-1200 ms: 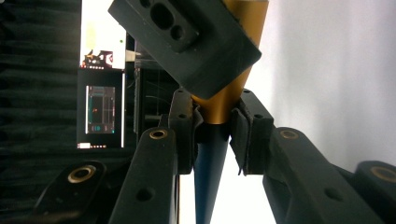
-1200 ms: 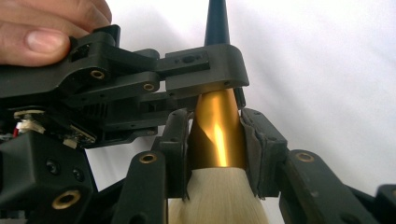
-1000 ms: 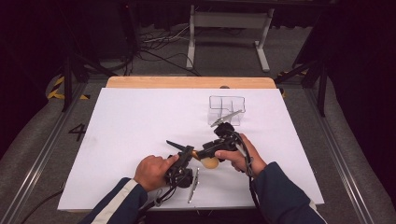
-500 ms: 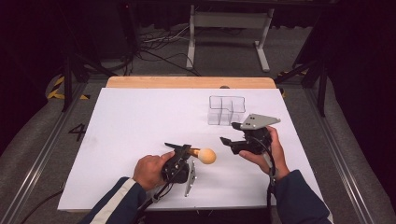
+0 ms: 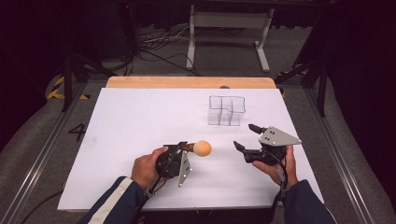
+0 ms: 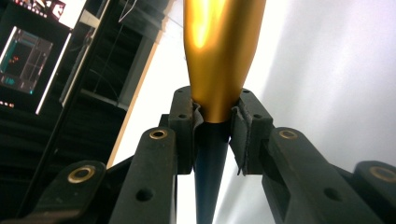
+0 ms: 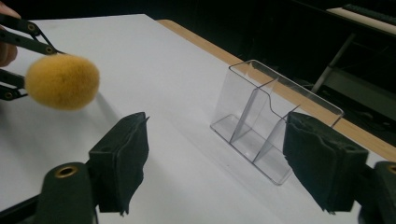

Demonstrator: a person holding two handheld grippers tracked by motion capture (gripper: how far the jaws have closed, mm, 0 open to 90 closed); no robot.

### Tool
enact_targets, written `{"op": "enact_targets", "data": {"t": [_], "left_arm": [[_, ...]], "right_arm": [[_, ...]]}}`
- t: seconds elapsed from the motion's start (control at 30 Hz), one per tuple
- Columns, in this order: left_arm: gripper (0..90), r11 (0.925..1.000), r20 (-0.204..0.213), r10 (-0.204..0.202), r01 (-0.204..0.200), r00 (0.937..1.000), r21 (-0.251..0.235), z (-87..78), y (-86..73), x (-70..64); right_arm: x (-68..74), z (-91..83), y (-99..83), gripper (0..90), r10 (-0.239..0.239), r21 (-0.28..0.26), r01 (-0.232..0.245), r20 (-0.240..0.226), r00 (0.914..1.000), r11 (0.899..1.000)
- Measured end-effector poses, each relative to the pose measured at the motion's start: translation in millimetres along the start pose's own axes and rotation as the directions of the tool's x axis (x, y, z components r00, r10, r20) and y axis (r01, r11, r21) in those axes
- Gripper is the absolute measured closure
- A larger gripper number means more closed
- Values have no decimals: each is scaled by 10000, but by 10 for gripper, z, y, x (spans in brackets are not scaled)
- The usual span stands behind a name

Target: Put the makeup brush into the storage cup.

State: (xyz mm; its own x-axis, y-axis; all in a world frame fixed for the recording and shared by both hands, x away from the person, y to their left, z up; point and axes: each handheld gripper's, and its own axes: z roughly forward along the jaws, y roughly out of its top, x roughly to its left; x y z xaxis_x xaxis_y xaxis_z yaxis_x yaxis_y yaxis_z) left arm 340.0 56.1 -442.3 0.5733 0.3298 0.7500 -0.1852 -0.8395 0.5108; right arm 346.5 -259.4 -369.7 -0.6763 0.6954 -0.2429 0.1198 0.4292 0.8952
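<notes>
One number is showing

A dark "4" (image 5: 77,132) is sitting on the grey floor (image 5: 37,140) just left of the table (image 5: 140,112), seen in the high view. A screen (image 6: 25,58) is glowing at the far left of the left gripper view, but its marks are proving too small and blurred to read. Nothing else is carrying any legible text, label or brand.
</notes>
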Motion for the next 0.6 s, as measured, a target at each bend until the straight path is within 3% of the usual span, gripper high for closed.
{"op": "enact_targets", "data": {"t": [0.27, 0.4, 0.47, 0.53, 0.6], "left_arm": [[723, 9959, 252, -855, 862, 9960, -272, -17, -54, 87], [723, 9903, 434, -1326, 1341, 9902, -351, -30, -71, 123], [722, 9862, 537, -1565, 1590, 9862, -460, -33, -81, 156], [722, 9846, 583, -1663, 1690, 9844, -451, -38, -87, 170], [722, 9785, 611, -1964, 1996, 9786, -514, -45, -101, 198]], "right_arm": [[-15, -67, -138, 155, -66, -352, 77, 313, 9995, 9993], [-20, -94, -203, 111, -47, -390, 71, 592, 9982, 9992], [-24, -119, -252, 78, -75, -416, 116, 963, 9953, 9991], [-32, -133, -275, 76, 64, -542, -15, 891, 9960, 9985], [-25, -142, -296, 76, -14, -589, 77, 1053, 9944, 9982]]}}
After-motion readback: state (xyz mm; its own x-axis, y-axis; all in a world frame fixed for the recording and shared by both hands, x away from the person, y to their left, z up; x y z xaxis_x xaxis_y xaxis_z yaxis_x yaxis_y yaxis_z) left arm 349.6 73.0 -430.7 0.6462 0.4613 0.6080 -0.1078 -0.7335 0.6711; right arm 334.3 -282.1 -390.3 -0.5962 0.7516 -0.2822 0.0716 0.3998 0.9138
